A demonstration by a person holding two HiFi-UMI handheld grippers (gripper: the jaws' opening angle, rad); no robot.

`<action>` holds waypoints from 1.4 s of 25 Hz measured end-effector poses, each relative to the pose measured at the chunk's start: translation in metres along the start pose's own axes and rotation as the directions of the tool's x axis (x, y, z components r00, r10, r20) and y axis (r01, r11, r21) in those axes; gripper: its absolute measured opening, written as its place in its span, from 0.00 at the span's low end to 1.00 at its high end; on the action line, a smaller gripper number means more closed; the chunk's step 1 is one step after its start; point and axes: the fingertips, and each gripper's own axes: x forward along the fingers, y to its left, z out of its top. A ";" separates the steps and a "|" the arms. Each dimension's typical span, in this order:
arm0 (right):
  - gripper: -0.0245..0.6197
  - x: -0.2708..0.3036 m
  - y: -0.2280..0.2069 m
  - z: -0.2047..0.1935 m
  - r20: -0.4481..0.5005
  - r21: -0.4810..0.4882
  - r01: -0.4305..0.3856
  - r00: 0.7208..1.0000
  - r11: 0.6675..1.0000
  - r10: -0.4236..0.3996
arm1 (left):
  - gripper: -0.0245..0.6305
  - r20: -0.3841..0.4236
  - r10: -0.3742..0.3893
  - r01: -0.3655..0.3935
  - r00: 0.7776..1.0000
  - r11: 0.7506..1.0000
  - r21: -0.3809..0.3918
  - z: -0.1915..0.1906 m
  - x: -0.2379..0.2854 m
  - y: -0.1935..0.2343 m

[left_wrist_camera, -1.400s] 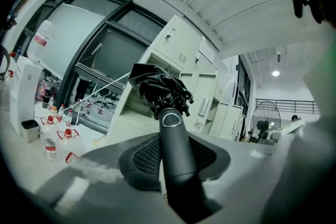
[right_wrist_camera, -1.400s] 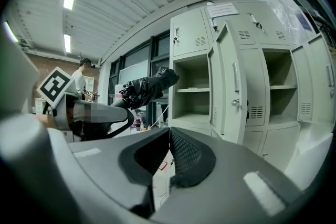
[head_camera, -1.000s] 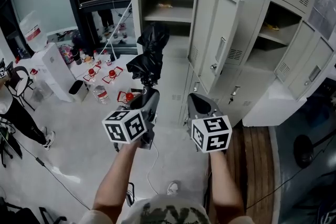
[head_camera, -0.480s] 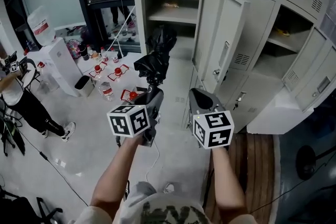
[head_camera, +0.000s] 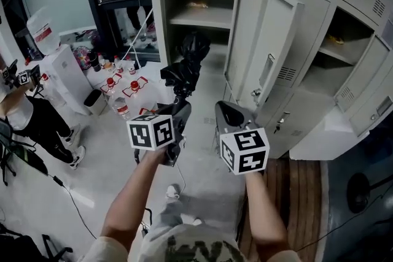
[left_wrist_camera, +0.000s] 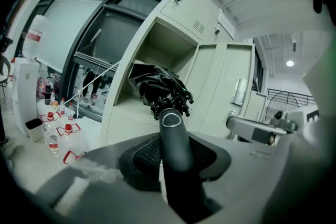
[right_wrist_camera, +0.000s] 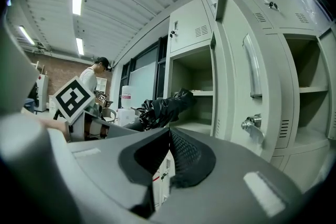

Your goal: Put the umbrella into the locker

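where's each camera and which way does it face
Head view: person's head, steeply down; arms, left tool, right tool, locker.
Left gripper view: on left tool, along the gripped umbrella toward the locker.
Right gripper view: on right tool, shut empty jaws, facing the locker door.
Shared: all three show the umbrella and locker.

Locker area, grey metal lockers

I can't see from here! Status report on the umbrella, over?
Left gripper shut on folded black umbrella, by handle. Right gripper shut, empty. Umbrella aimed at open grey metal locker, not released. Door swung aside.
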 end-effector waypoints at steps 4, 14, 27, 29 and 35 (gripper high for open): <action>0.02 0.026 -0.011 -0.002 0.003 0.005 0.006 1.000 1.000 -0.006 | 0.24 -0.038 0.007 -0.007 0.999 1.000 0.022 0.008 0.029 0.018; 0.02 0.098 -0.034 0.005 -0.005 0.018 0.054 0.999 0.998 -0.054 | 0.24 -0.133 -0.021 0.033 0.991 0.996 0.085 0.042 0.098 0.060; 0.02 0.154 -0.069 0.014 -0.044 0.019 0.181 0.983 0.983 -0.180 | 0.24 -0.238 -0.062 0.093 0.969 0.988 0.121 0.073 0.179 0.090; 0.02 0.159 -0.074 0.014 -0.047 0.022 0.190 0.981 0.981 -0.189 | 0.24 -0.258 -0.066 0.101 0.964 0.987 0.126 0.075 0.190 0.093; 0.02 0.169 -0.086 0.010 -0.053 0.030 0.217 0.975 0.976 -0.216 | 0.24 -0.307 -0.037 0.095 0.951 0.980 0.175 0.078 0.218 0.101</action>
